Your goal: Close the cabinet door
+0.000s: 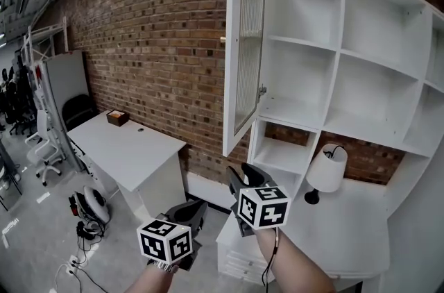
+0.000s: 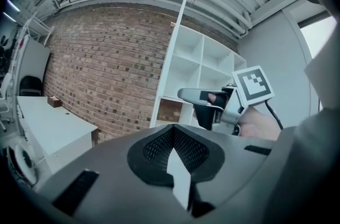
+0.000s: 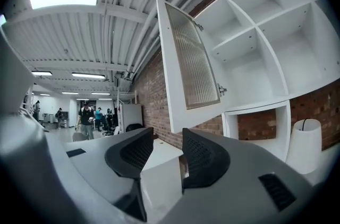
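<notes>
Nearest, low in the head view, are both grippers. The left gripper [image 1: 196, 207] has its jaws pressed together on nothing, and the right gripper [image 1: 243, 177] has its jaws parted with only air between them. Above and beyond the right one hangs the cabinet door [image 1: 243, 42], swung wide out from the far white cabinet [image 1: 333, 55].

The door looks light and stiff, a white frame round ribbed glass (fragile, best not pressed). I judge a push on the frame near the knob [image 1: 223, 39] at its free edge would swing it easily.

The shelves [image 1: 305, 42] behind it appear bare, so nothing blocks the sweep. The lamp [image 1: 326, 170] on the table [image 1: 361, 229] stands lower right, clear of it. A second table [image 1: 132, 149] with a brown box [image 1: 117, 117] sits left by the brick wall [image 1: 152, 21].
</notes>
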`<state>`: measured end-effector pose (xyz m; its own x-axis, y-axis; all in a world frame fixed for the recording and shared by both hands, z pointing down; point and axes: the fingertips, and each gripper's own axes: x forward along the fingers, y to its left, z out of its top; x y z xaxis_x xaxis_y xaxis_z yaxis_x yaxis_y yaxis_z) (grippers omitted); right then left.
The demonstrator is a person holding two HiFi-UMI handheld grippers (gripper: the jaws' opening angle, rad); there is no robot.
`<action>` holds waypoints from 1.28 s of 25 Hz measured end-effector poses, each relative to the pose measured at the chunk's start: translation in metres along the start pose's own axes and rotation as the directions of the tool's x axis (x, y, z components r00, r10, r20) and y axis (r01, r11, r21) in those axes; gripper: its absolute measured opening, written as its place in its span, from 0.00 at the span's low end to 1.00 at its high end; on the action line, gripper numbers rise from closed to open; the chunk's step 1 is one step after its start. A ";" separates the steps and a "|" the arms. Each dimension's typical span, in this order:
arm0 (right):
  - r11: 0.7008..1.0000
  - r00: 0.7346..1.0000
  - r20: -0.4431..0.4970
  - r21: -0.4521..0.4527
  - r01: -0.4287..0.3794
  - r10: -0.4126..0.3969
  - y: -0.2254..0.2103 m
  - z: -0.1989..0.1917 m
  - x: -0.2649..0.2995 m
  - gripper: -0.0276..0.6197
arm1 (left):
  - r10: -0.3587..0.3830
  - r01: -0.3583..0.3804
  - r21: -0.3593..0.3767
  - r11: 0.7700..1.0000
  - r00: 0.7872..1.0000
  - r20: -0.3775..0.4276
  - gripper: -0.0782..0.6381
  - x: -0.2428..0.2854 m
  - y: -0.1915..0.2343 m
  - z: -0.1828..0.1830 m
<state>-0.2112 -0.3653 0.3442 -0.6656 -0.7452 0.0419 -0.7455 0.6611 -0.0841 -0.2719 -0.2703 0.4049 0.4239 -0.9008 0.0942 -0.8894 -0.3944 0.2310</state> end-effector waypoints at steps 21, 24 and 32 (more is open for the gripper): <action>0.987 0.989 0.005 -0.066 0.148 -0.148 -0.026 0.014 0.084 0.41 | -0.008 0.008 0.001 1.000 1.000 0.018 0.12 0.024 0.016 0.015; 0.984 0.988 0.017 -0.086 0.157 -0.156 -0.030 0.015 0.080 0.41 | -0.014 0.014 0.000 1.000 1.000 0.016 0.12 0.032 0.014 0.015; 0.980 0.985 0.048 -0.099 0.171 -0.167 -0.056 0.017 0.043 0.41 | -0.080 0.080 0.005 0.997 0.997 -0.008 0.12 0.060 -0.016 0.006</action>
<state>-0.1972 -0.4359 0.3341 -0.5296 -0.8482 0.0074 -0.8479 0.5296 0.0235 -0.2331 -0.3186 0.4012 0.4952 -0.8648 0.0828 -0.8534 -0.4663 0.2330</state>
